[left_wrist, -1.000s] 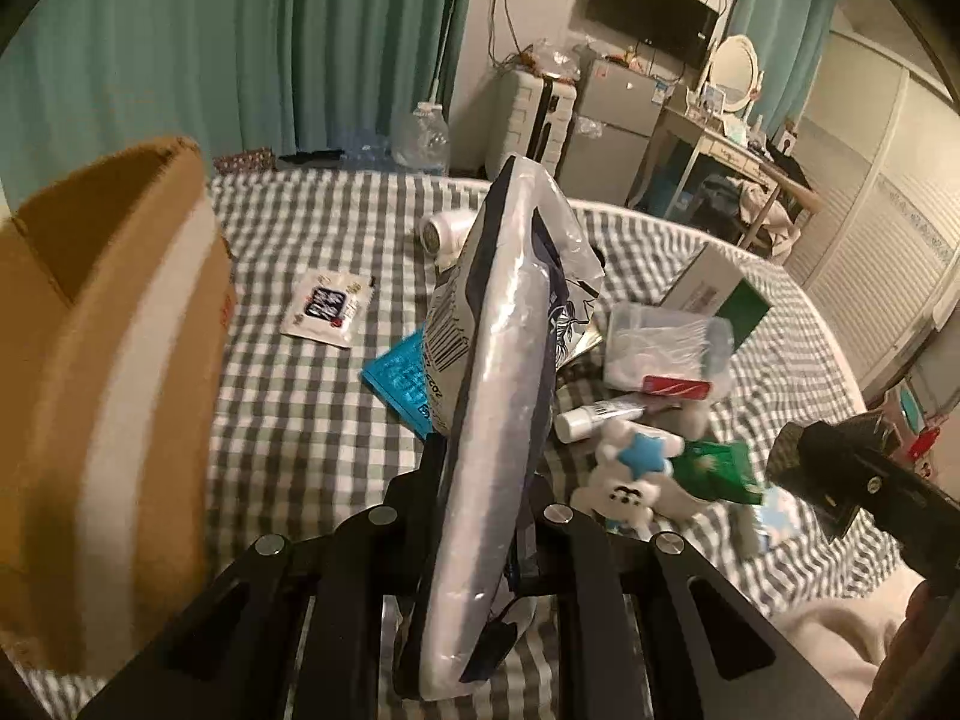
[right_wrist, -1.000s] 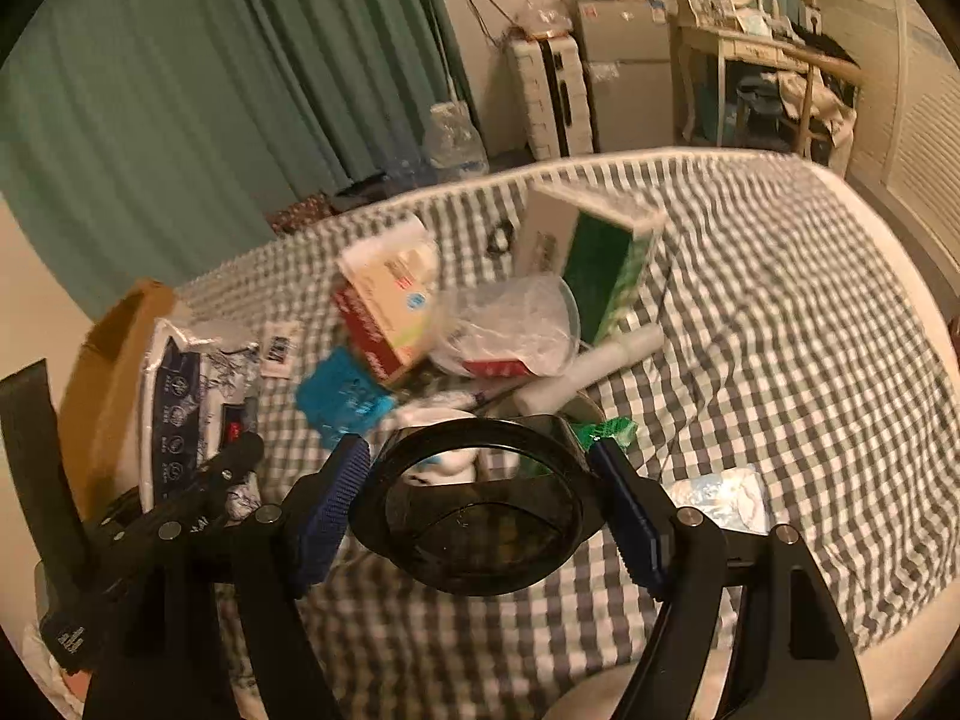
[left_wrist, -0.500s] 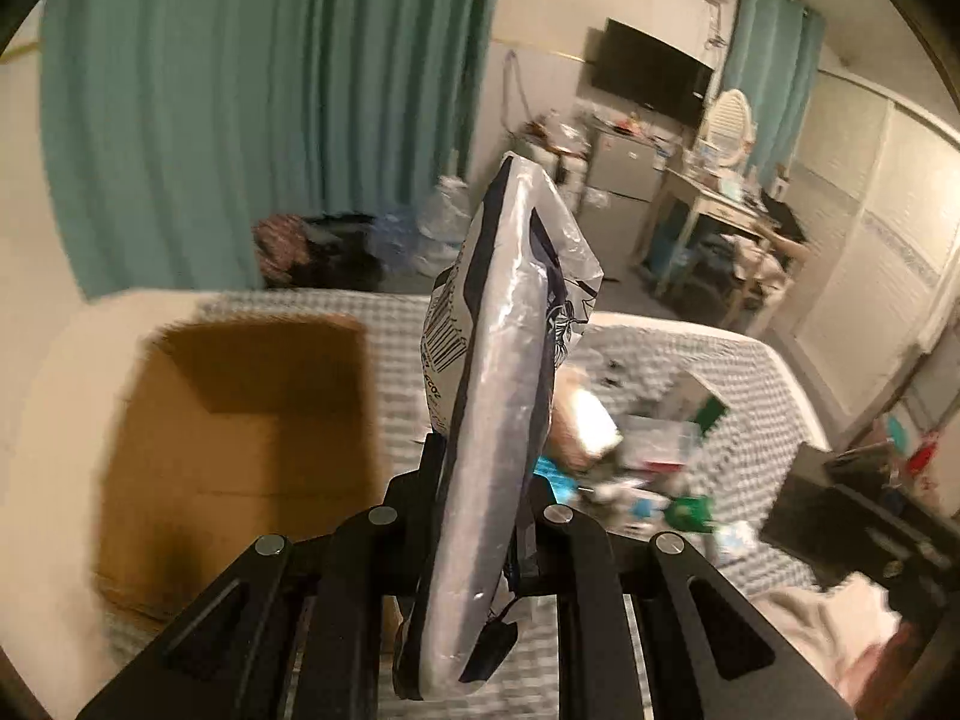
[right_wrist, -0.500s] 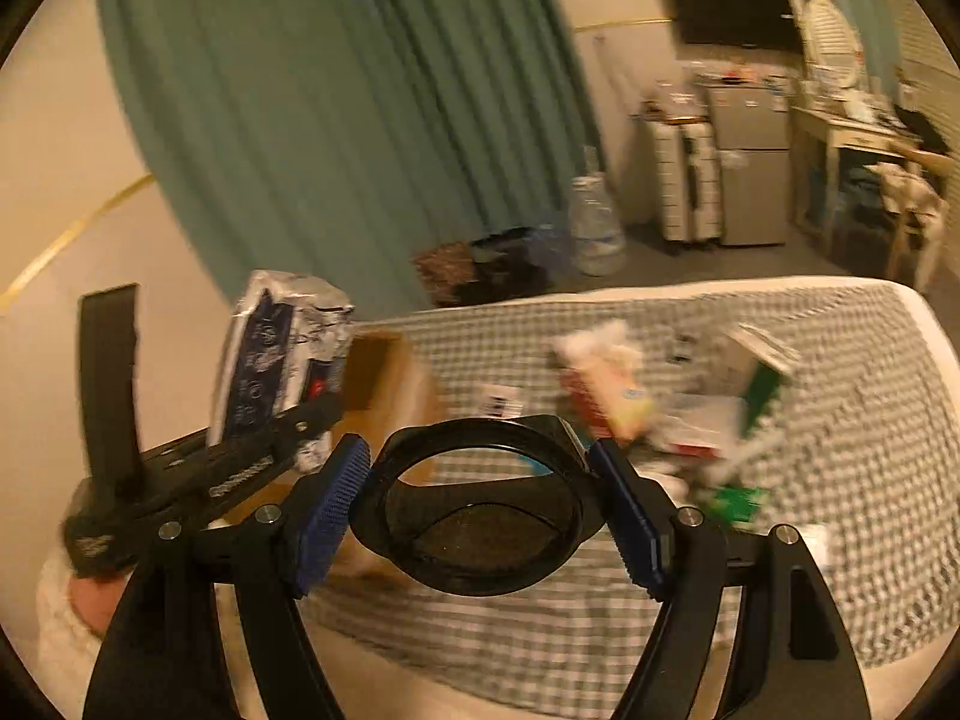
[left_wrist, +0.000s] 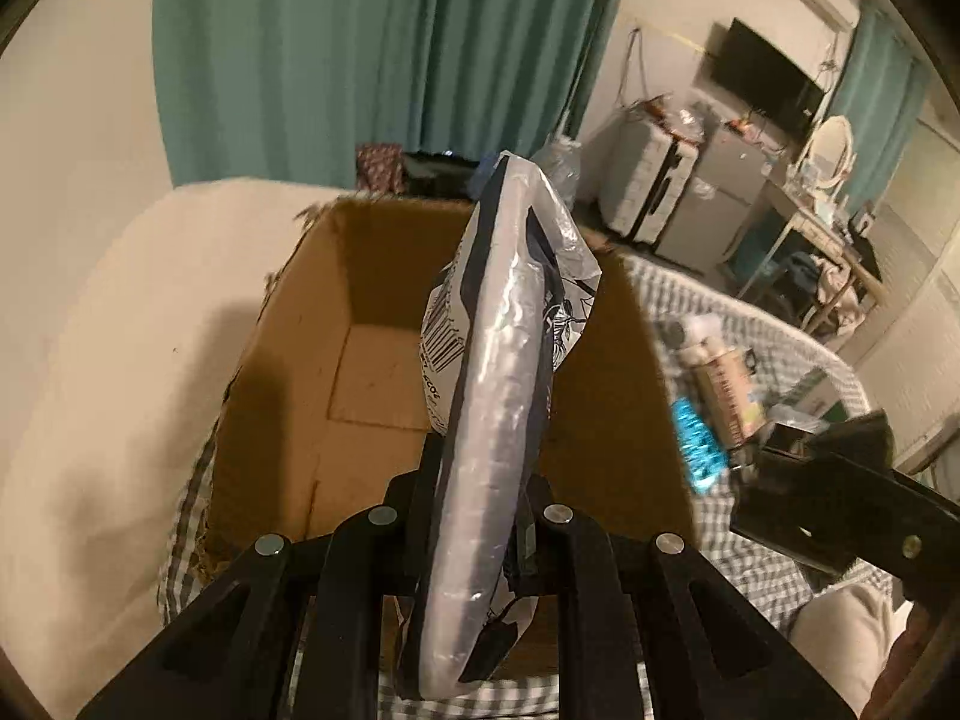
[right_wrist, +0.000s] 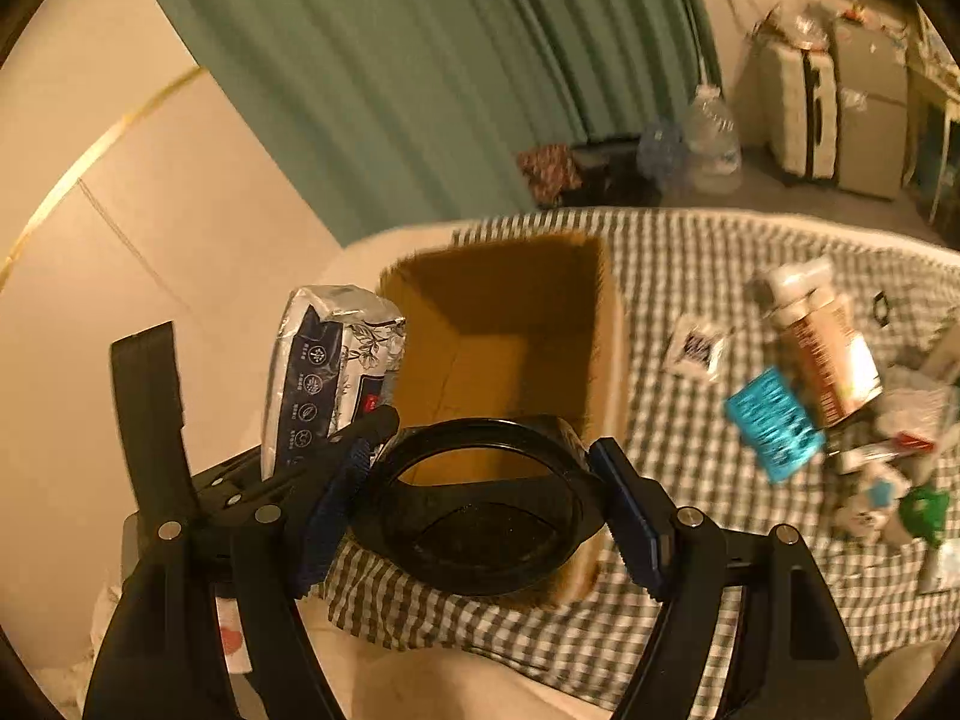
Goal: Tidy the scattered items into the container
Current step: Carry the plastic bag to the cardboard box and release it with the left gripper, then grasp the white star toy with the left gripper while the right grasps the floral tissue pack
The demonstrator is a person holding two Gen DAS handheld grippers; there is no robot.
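Both loads are at the drop-off. The left gripper [left_wrist: 474, 516] is clamped on a flat white-and-navy plastic packet [left_wrist: 492, 396], held upright just above and ahead of the open brown cardboard box [left_wrist: 384, 324]. The right gripper [right_wrist: 480, 480] pinches a round black plastic dish [right_wrist: 480, 498] over the box's near rim. Next, I'd judge, each should lower inside and let go. Other clutter lies on the checked sheet [right_wrist: 690, 252], off to the right.

Teal curtains [left_wrist: 372, 48], cream wall [right_wrist: 180, 192], perhaps a wall-mounted television [left_wrist: 762, 84].
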